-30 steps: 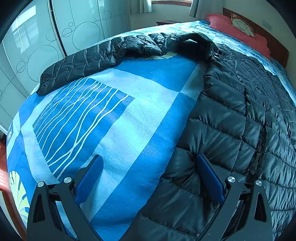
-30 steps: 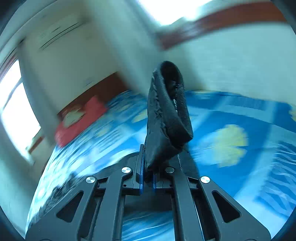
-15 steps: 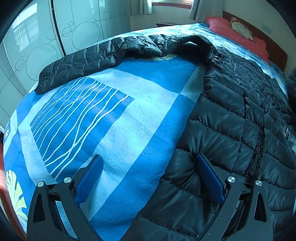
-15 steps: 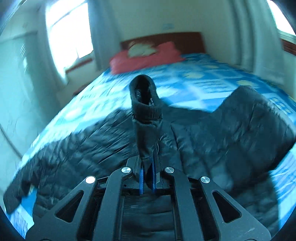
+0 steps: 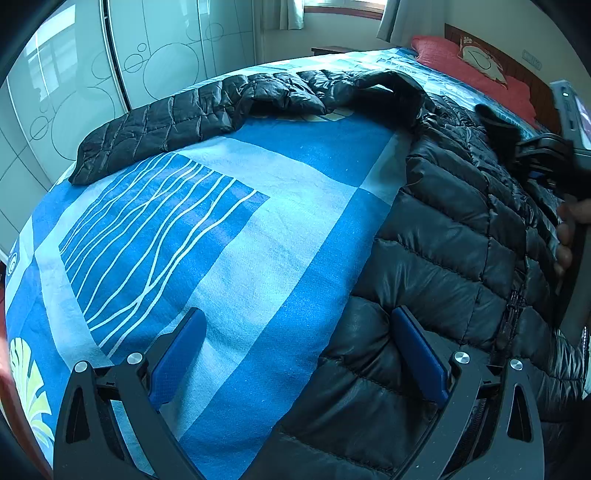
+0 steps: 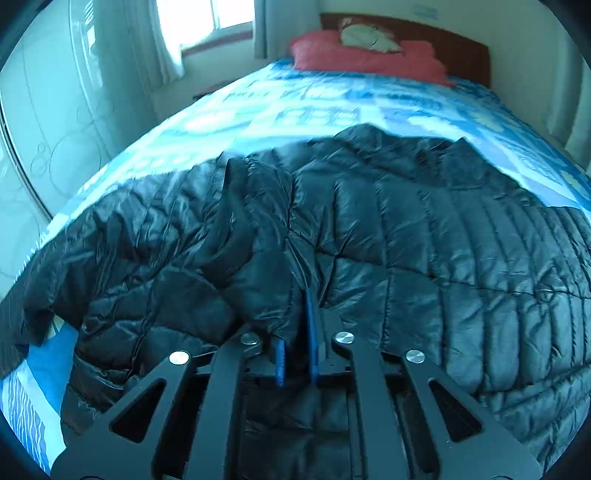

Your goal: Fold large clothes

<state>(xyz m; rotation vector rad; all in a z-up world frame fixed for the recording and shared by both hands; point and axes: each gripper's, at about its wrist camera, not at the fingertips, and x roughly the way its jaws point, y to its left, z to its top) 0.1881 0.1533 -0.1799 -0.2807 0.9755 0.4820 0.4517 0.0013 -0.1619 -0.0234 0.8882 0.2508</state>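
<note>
A bed [image 5: 295, 206], dressed in a blue patterned bedspread [image 5: 229, 236] with pale blocks and white wavy lines, is filling both views; no brand, label or legible writing is showing anywhere, and the pale motifs on the far bedspread are too blurred to read. A black quilted puffer jacket [image 6: 424, 236] is lying across the bed, its body spreading over the right side in the left wrist view, with the zipper line [image 5: 513, 306] running along its length toward the camera. One sleeve [image 5: 173, 122] is stretching away to the left, its long axis crossing the bed toward the frosted wardrobe doors [image 5: 70, 92]. The other sleeve [image 6: 255, 258] is lying folded over the jacket's front, its dark cuff [image 6: 229, 206] pointing toward the headboard [image 6: 406, 33] and red pillow [image 6: 365, 55]. The right gripper [image 6: 295, 343] is resting low over this sleeve, its jaws opening with sleeve fabric sitting loosely between them. The left gripper [image 5: 295, 350] is hovering with jaws spread wide, straddling the jacket's edge and gripping nothing. Fingers [image 5: 567, 229] of the person's right hand are wrapping the right gripper's handle.
</note>
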